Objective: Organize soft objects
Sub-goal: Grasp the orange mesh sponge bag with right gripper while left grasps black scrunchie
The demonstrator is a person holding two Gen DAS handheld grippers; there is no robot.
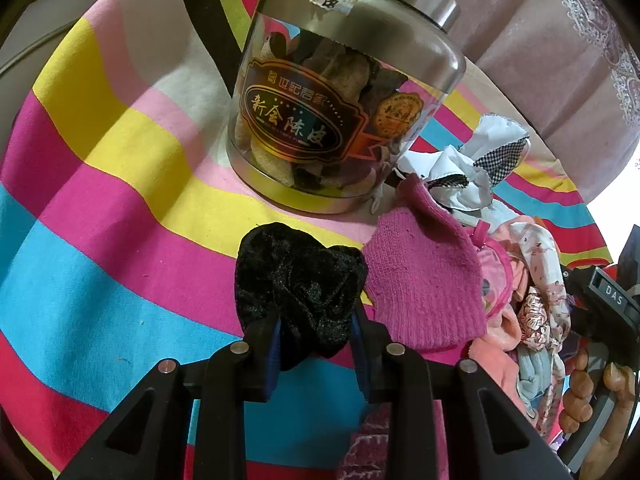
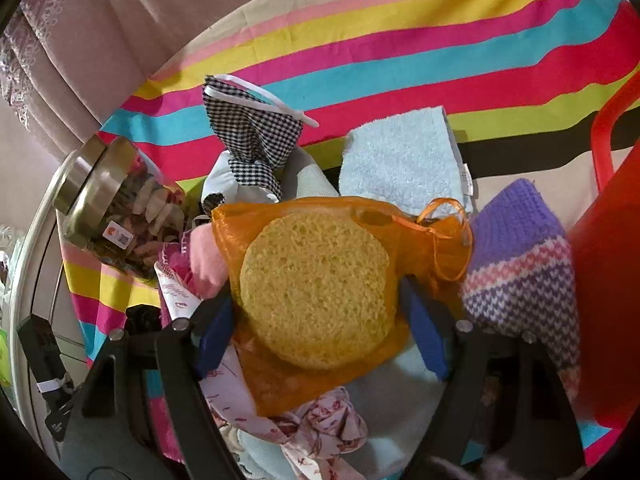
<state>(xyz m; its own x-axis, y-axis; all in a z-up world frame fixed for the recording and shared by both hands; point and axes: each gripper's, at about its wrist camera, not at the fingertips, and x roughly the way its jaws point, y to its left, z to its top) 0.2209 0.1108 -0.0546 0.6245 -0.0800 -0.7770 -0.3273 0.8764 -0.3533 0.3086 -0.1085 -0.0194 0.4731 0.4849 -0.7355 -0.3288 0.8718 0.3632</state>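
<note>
The clear jar (image 1: 344,92) with the metal lid has a dark label in gold Chinese characters that looks like 新会陈皮, plus a smaller round gold sticker beside it that I can't read. There's also a small "DAS" tag on the right tool's body at the edge of the left wrist view.

The left tool (image 1: 316,336) is pinching a black velvety scrunchie (image 1: 298,284), its blue pads pressed into the lower end, with most of the scrunchie bunched up past the tips. That sits just in front of the jar on the striped cloth (image 1: 100,184), right next to a magenta knit piece (image 1: 424,276).

The right tool (image 2: 316,320) has a round yellow sponge (image 2: 316,284) in an orange mesh bag (image 2: 400,224) between its pads. They're right at its edges, but I can't tell if they're actually squeezing it. The sponge lies on top of the soft pile, with a light blue towel (image 2: 400,160) behind and a purple knit hat (image 2: 524,264) to the right.
</note>
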